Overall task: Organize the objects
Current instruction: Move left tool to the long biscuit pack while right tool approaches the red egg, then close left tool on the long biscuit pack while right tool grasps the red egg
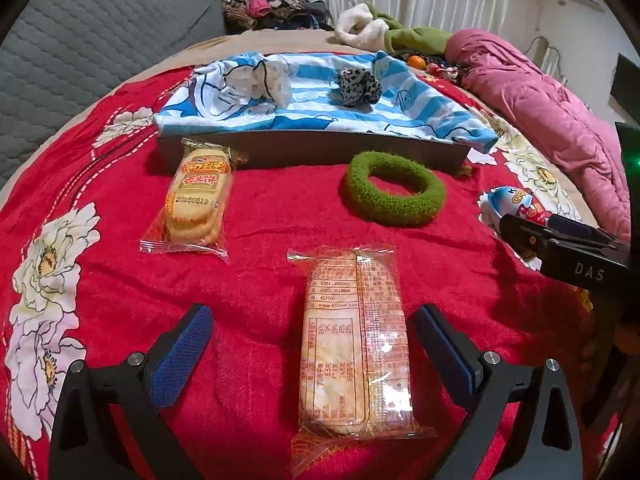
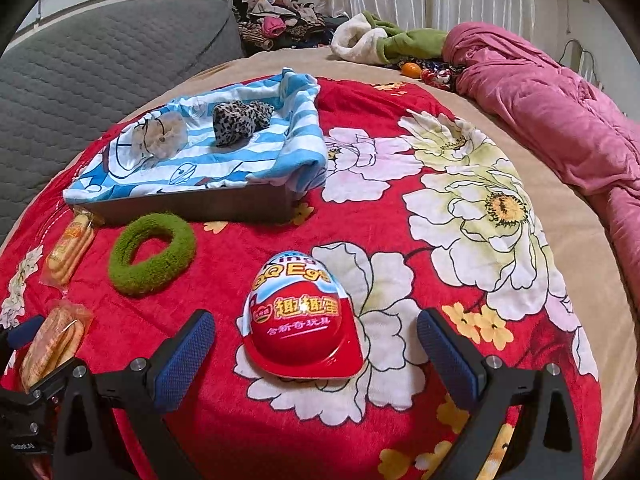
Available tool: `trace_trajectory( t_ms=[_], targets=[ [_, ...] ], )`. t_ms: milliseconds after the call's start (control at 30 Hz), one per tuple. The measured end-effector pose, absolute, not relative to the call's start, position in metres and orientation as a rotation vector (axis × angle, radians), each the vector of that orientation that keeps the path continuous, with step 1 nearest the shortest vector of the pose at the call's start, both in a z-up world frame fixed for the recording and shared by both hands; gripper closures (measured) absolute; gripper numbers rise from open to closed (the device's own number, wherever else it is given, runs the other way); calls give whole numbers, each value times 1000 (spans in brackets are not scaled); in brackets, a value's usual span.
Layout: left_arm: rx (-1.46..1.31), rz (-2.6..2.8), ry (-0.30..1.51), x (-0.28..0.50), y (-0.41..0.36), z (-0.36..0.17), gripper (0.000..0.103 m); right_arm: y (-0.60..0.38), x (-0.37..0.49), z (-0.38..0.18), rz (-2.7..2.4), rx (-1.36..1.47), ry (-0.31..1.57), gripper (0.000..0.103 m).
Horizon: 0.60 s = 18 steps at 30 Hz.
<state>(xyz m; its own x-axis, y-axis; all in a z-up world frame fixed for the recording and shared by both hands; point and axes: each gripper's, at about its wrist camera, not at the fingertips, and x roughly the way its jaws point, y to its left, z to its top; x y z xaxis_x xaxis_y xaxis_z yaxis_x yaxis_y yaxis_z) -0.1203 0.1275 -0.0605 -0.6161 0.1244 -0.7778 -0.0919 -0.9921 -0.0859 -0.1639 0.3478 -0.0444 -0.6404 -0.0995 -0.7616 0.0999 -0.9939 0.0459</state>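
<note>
We log a red floral blanket point(image 1: 248, 208) spread over the bed. Left tool point(image 1: 312, 344): fingers apart, straddling a cracker packet point(image 1: 354, 344) lying label-down, no contact. Right tool point(image 2: 316, 344): fingers apart, either side of a red toy egg point(image 2: 302, 320), not touching it. Beyond them, a green fuzzy ring point(image 1: 394, 188) and a second cracker packet point(image 1: 196, 200) lie just in front of a dark tray point(image 1: 312, 152) lined with a blue striped towel point(image 1: 320, 104). In the tray: a leopard-print scrunchie point(image 1: 358, 86) and a pale scrunchie point(image 1: 262, 78), apart. A pink quilt point(image 2: 552, 112) lies along the bed's right edge.
</note>
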Motion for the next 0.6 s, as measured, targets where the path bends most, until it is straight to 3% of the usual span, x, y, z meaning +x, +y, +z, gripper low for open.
trace_trajectory(
  t_ms=[200,267,367,600],
  targets=[
    [-1306,2685,-61,-121,128,-61,13,345,-167,-47,-2749,1295,27,7],
    [-1304,2664,-56,-120,130,-61,23,344,-168,-48,-2752,1298,41,10],
    [-1298,2655,-48,-119,132,-60,29,343,-169,-49,-2750,1304,56,15],
    [-1280,2627,-43,-117,135,-58,51,339,-169,-51,-2725,1312,70,41]
  ],
)
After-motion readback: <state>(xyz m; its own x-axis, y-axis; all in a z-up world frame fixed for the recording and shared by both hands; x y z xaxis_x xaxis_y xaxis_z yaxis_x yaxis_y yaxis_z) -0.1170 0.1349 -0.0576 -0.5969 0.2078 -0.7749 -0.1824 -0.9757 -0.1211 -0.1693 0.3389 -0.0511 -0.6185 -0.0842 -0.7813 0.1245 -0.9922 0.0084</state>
